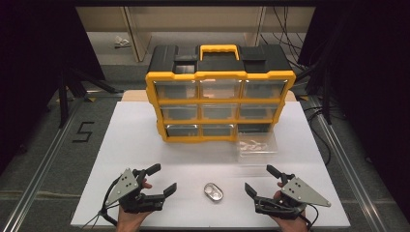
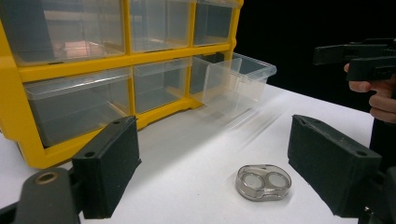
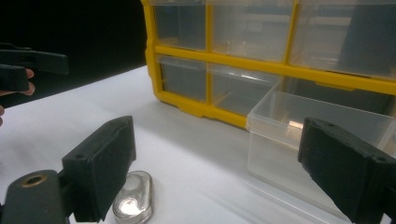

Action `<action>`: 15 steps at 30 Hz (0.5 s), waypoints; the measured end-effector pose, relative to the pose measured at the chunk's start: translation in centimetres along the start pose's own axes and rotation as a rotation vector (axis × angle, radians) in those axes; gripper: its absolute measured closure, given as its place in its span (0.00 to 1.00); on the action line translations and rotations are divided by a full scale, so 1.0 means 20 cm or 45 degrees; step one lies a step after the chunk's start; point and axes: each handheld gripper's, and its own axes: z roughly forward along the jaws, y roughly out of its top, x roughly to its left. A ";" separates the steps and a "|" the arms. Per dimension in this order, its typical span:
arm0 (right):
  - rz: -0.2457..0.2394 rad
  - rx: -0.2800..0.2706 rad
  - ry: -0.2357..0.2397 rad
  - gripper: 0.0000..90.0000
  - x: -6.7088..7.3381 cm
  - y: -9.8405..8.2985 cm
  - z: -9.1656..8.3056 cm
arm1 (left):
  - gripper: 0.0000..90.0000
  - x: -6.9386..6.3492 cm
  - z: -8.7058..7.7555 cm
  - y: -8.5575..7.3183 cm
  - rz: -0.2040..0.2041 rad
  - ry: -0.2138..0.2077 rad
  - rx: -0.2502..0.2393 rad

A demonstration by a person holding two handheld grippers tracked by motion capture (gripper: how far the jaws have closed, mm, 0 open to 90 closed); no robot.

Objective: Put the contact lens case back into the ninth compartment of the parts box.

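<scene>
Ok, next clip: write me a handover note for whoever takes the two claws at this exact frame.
Left claw: open, holding nothing, low over the near left of the white table.
Right claw: open, holding nothing, near right.
Small clear case: lies on the table between the claws, touched by neither.
Yellow drawer organizer: upright at the far middle; its bottom right drawer is out on the table in front of its slot, other drawers shut.
Done: drawer is out. Left, probably: pick up the case, put it in the drawer, push the drawer back.

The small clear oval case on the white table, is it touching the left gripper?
Apart. In the high view, bare white table separates the small clear oval case from the left gripper; the left gripper view shows the case lying between the open jaws, clear of both.
</scene>
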 end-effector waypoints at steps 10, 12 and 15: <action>0.000 0.006 0.006 0.13 0.00 0.00 0.01 | 0.18 0.00 0.00 0.00 -0.002 -0.001 -0.004; -0.001 0.007 0.008 0.13 0.00 0.00 0.01 | 0.18 0.00 0.00 0.00 -0.002 -0.001 -0.005; -0.004 0.009 0.007 0.13 0.00 0.00 0.01 | 0.18 0.00 0.00 0.00 -0.003 -0.003 -0.004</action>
